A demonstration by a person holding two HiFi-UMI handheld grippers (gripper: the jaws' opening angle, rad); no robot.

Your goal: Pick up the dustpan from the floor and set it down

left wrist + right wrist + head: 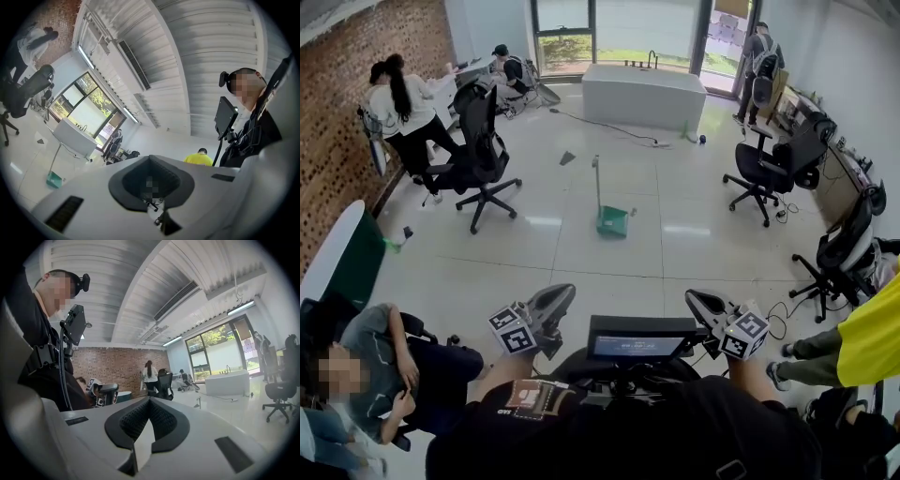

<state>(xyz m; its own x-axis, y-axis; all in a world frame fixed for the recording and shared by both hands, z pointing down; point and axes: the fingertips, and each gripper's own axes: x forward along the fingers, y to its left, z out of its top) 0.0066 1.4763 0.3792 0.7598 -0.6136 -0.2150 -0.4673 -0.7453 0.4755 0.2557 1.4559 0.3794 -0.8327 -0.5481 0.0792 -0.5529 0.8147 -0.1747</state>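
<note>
I have the left tongs point(150, 158) and right tongs point(150, 400) both closed on nothing, raised side by side. Only the head view shows the pair together, with the green dustpan point(612, 221) standing on the floor point(581, 267) well ahead, between them. The left gripper view catches it low left; the right gripper view shows the brick wall point(117, 363) instead

Brightness: bright, even daylight throughout.
Source: window point(623, 28) at the room's far end; lamp strip point(241, 308) above the window.
Glare: pale patches on the floor point(609, 262) below the window.
Edges: dark round rim, bent lines in both gripper views.
Focus: sharp near and far; small mosaic patches.
</note>
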